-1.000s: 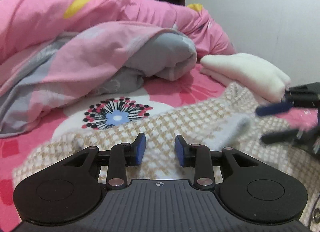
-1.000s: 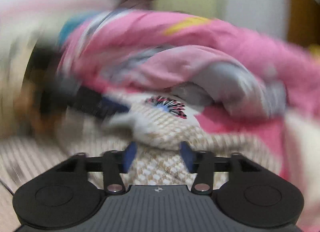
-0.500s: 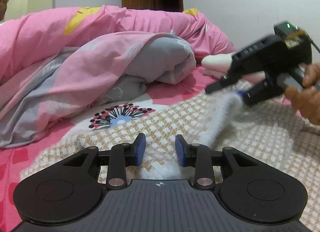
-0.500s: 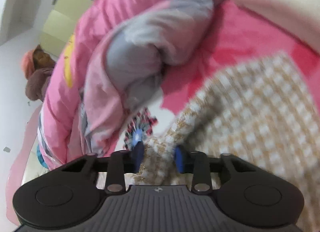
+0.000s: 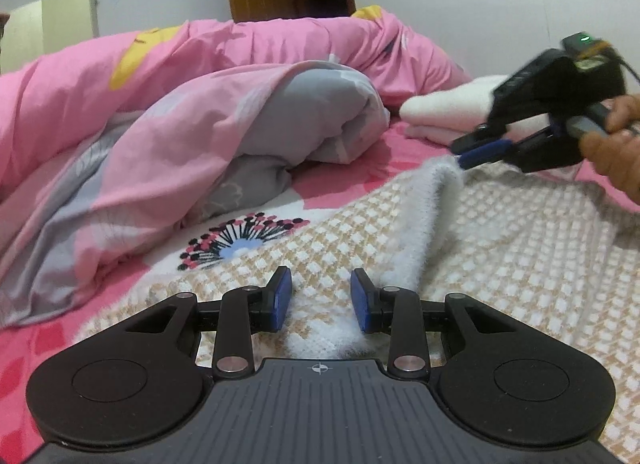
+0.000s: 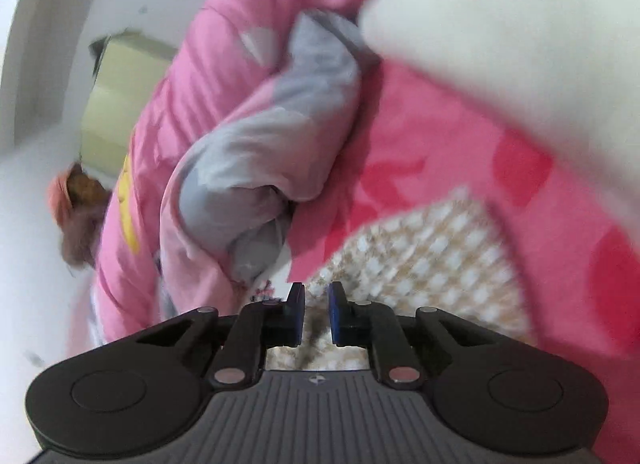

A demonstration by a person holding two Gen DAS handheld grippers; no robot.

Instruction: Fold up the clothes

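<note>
Nearest my left gripper (image 5: 320, 300): jaws stood partly apart with the white fuzzy edge of the checked garment (image 5: 500, 264) bunched between them. The cloth filled the gap, but I could not tell whether the pads were truly pressing on it or only flanking it. Risk one: if that hold was loose, any pull from the other end would drag the edge straight out and the fold line would be lost.

The garment lay spread on the pink bedsheet (image 5: 380, 152), tan-and-white checks up, one white strip of it raised from my left jaws up toward the right gripper (image 5: 480, 150). In the right wrist view that gripper (image 6: 316, 314) was closing, its jaws narrow, with checked fabric between the pads; from the left view the blue finger (image 5: 486, 152) sat at the tip of the raised strip. Risk two: the bite looked like it took only the fluffy tip, so it could slip off the nap once lifted.

Farther out: the pink-and-grey duvet (image 5: 240, 124) was heaped just beside the garment's far edge, and a folded white cloth (image 5: 448, 112) lay near the right gripper. Risk three: carrying the flap over too far could land it on the duvet or snag that white pile, so the fold would come out crooked
</note>
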